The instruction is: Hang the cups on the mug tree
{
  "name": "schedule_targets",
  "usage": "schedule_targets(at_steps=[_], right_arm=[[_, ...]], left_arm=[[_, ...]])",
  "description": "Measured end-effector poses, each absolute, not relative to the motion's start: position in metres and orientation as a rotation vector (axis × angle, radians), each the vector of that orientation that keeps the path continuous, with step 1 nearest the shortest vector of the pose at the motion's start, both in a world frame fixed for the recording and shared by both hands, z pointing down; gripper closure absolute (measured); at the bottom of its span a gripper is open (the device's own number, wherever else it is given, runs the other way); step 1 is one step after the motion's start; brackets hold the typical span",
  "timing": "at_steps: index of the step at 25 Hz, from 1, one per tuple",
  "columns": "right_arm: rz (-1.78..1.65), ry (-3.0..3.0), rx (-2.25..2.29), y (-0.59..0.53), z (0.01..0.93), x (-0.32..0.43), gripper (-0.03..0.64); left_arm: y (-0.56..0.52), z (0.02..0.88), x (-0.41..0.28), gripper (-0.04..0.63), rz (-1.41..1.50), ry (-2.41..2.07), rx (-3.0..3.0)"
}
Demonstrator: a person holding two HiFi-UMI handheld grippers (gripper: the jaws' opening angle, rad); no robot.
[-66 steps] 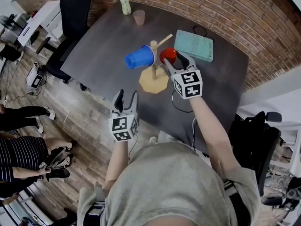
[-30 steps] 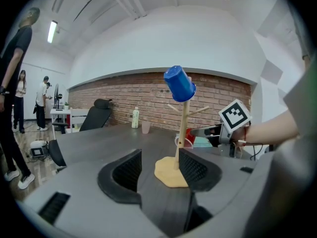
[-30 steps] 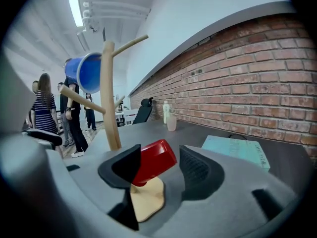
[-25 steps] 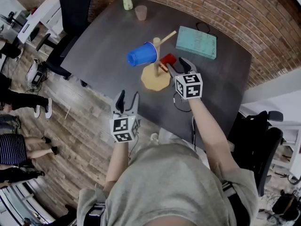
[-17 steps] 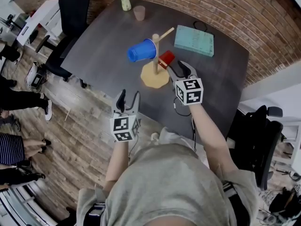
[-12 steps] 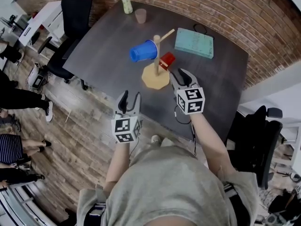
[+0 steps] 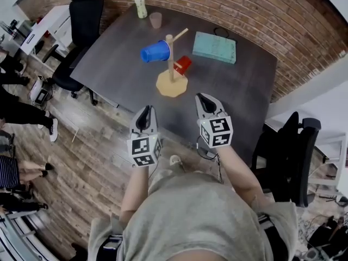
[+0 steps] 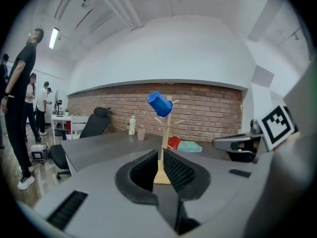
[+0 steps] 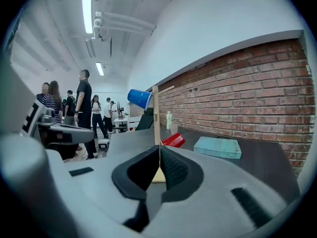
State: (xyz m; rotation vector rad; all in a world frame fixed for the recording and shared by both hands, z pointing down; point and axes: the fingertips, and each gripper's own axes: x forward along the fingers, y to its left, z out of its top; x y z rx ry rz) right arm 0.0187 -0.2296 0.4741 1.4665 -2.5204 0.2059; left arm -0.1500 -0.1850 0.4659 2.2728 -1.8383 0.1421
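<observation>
Mug tree (image 7: 171, 64) holds blue cup (image 7: 154, 51), red cup (image 7: 182, 65) low right — left claw (image 7: 144, 112) closing, empty; right claw (image 7: 204, 98) closed, empty.

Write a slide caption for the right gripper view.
Shut, empty right claw faces the mug tree: blue cup hung high, red cup low beside it.

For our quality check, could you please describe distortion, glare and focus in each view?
Head view: sharp, fisheye bows the table edges. Left gripper view: dark vignette, mug tree crisp, foreground soft. Right gripper view: ceiling light blown out, foreground soft.
</observation>
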Motion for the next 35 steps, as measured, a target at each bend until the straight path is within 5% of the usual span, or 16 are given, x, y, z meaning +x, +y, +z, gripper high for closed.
schedule_targets(at_steps=[35], right_arm=[[0.079, -2.676, 1.33, 0.069, 0.441, 0.114, 0.617]], left_arm=[[0.087, 0.447, -0.02, 0.587, 0.135, -1.81, 2.311]])
